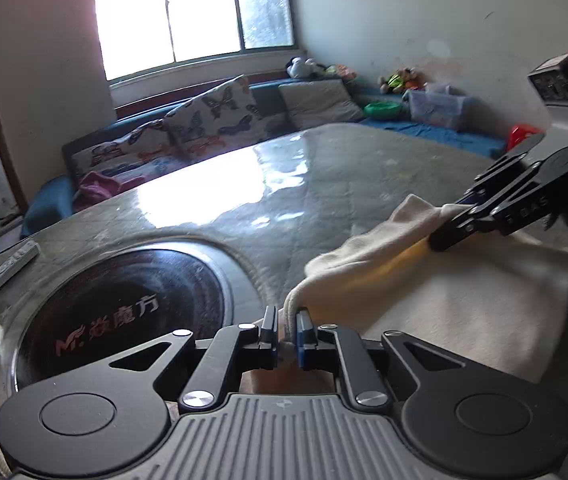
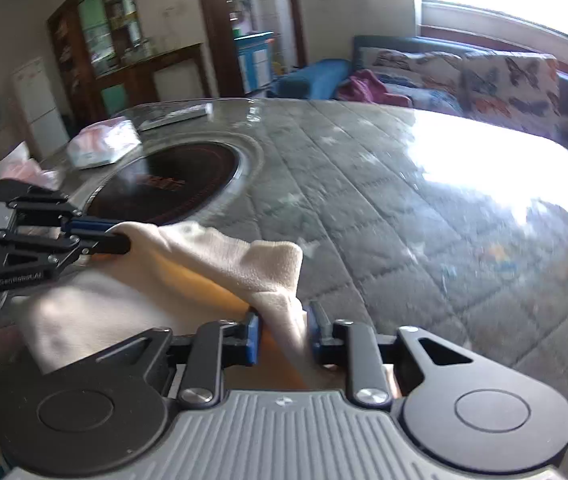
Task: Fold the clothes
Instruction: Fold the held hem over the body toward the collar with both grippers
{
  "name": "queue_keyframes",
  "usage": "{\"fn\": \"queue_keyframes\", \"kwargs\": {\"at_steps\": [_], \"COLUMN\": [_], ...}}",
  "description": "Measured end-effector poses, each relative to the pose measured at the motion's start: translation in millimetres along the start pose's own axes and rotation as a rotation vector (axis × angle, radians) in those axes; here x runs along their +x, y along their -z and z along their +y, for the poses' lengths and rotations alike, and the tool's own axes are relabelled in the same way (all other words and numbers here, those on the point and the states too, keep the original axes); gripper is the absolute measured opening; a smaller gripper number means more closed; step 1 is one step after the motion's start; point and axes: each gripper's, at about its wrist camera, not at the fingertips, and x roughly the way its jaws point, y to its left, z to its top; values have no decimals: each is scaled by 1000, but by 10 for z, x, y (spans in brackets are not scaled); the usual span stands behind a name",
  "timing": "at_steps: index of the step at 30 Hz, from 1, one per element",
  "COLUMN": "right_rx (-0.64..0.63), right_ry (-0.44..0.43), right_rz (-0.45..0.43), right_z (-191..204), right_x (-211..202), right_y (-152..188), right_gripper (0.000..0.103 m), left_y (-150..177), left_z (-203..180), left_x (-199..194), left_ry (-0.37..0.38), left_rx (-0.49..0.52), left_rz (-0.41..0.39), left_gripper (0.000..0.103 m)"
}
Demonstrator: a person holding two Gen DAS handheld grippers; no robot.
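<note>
A cream cloth lies on the glass-topped table, its far edge lifted and doubled over; it also shows in the right wrist view. My left gripper is shut on one lifted corner of the cloth. My right gripper is shut on the other lifted corner. Each gripper shows in the other's view: the right gripper at the right of the left wrist view, the left gripper at the left of the right wrist view. The lifted edge sags between them above the flat part.
A round black hotplate is set into the table left of the cloth. A remote and a plastic packet lie near the far left edge. A sofa with butterfly cushions stands beyond the table.
</note>
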Motion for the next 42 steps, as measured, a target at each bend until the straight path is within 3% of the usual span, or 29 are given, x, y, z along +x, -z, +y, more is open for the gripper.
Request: {"fn": "queue_keyframes", "kwargs": {"at_steps": [2,10,14,18,21,27,42], "right_rx": [47,47,43,36,65,93,53], "right_ry": [0,130,95,59,47,62,100], "right_rz": [-27,-174,-146,-114,-97,-62,-79], "right_z": [-56,-113,-61,-4,32,67,15], "right_x": [-37,-441,-400,-291,-140,48,-128], "right_y": [55,70,33,13,-22,-9,12], "right_gripper": [31,39,34,27,27,27,26], "left_y": [9,-60,-183,-370,-398,-343,-370], "left_z": [8,93,4,-153,-196,-117,-200], "left_x": [-19,-168,-301,-211,-23,301,209], "left_ry": [-15,-84,-72,33,63,32,2], "left_rx": [-10,-65,-96,-130,-159,-220,-189], "left_rz": [12,5,-29,-12,25,98,81], "left_gripper": [15,19,19,17,17,19,23]}}
